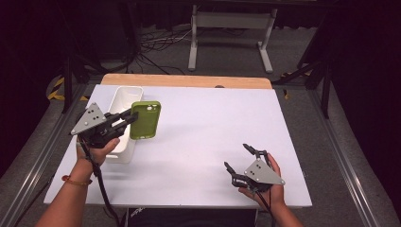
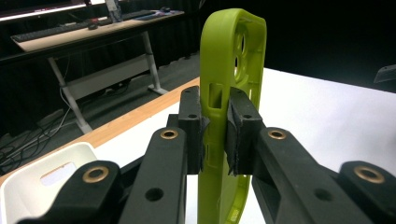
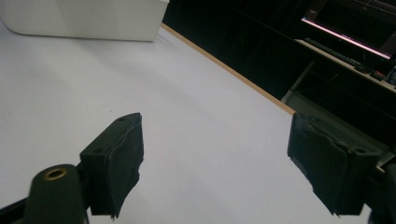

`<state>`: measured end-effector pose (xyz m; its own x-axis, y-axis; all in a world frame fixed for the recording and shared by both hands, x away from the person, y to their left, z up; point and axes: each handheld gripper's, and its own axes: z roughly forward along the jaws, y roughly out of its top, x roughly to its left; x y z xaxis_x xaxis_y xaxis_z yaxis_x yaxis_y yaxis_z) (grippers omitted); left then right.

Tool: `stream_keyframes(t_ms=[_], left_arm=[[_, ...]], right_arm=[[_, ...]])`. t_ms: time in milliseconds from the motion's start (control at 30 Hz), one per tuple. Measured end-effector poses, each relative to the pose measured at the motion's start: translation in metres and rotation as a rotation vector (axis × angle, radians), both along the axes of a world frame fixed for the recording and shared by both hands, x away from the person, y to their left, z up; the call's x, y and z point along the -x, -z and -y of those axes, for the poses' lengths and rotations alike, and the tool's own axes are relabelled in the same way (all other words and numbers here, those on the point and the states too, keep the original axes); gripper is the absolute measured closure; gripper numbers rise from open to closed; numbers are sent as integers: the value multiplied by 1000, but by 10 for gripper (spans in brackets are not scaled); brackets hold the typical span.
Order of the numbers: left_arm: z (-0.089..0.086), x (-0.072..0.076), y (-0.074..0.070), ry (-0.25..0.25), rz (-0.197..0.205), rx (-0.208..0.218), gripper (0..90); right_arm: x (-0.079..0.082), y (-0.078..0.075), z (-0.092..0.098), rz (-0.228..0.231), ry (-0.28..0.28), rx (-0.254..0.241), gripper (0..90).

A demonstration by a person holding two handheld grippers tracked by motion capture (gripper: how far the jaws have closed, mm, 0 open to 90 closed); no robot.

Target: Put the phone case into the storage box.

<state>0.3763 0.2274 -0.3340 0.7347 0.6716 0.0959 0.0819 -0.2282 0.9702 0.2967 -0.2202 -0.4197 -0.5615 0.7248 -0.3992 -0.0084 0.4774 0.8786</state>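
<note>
The left gripper (image 1: 126,118) is clamping a lime-green rubbery phone case (image 1: 145,119) by its edge, holding it beside the white rectangular plastic bin (image 1: 124,97). The right gripper (image 1: 239,157) is hovering wide open over the white table (image 1: 213,123).

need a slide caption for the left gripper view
Left claw clamps the edge of a green phone case, white bin below.

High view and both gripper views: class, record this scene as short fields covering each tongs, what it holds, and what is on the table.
Left tongs: shut on the green phone case, gripping one long edge
Case position: beside the white bin, on its right
Right tongs: open, holding nothing, above bare table
Table: white top, wooden strip along far edge
</note>
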Motion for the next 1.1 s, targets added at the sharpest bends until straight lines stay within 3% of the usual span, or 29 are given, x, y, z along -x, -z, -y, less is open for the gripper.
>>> stream_keyframes(t_ms=[567, 967, 1033, 1100], left_arm=[[-29, -1, -5, -40, 33, 47, 789], [-52, -6, -3, -59, 29, 62, 789], [-57, -10, -1, -70, 36, 85, 788], [-62, -15, 1, -73, 19, 102, 788]], right_arm=[[0, 0, 0, -4, 0, -2, 195], [0, 0, -1, -8, -5, -11, 195], [0, 0, -1, -15, -7, -11, 197], [0, 0, -2, -14, -7, -11, 197]])
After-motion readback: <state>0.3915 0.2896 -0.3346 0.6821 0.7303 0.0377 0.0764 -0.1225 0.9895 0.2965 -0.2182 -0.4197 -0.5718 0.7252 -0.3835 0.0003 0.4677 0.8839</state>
